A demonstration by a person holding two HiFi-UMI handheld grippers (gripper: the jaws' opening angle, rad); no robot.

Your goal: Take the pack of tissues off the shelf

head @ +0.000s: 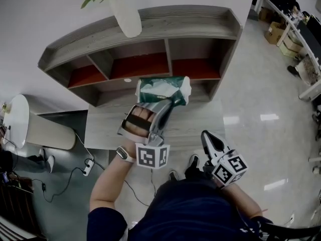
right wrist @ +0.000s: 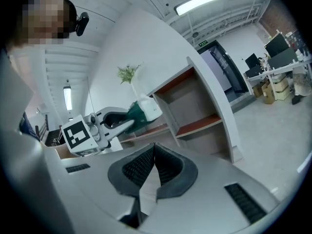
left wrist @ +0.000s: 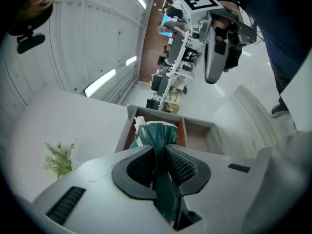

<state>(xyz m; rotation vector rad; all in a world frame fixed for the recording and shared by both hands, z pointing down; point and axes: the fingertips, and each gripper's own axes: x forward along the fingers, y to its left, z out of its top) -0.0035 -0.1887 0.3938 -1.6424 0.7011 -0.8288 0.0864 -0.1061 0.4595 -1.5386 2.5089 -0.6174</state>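
Observation:
A green and white pack of tissues (head: 163, 91) hangs in the air in front of the low wooden shelf (head: 150, 34), over its lower ledge. My left gripper (head: 168, 103) is shut on the pack's green wrapper (left wrist: 163, 179), which is pinched between the two ribbed pads (left wrist: 178, 165). My right gripper (head: 206, 137) is held low and near the person's body, away from the shelf. Its jaws are shut with nothing between them, the tips (right wrist: 154, 147) touching. From the right gripper view the pack (right wrist: 141, 110) and the left gripper (right wrist: 124, 123) show in front of the shelf.
The shelf has three open compartments with red-brown floors (head: 139, 67). A white vase with a green plant (head: 124, 11) stands on the shelf top. A white round stool (head: 30, 124) and cables (head: 85, 168) lie at the left; desks with boxes (head: 296, 39) stand at the right.

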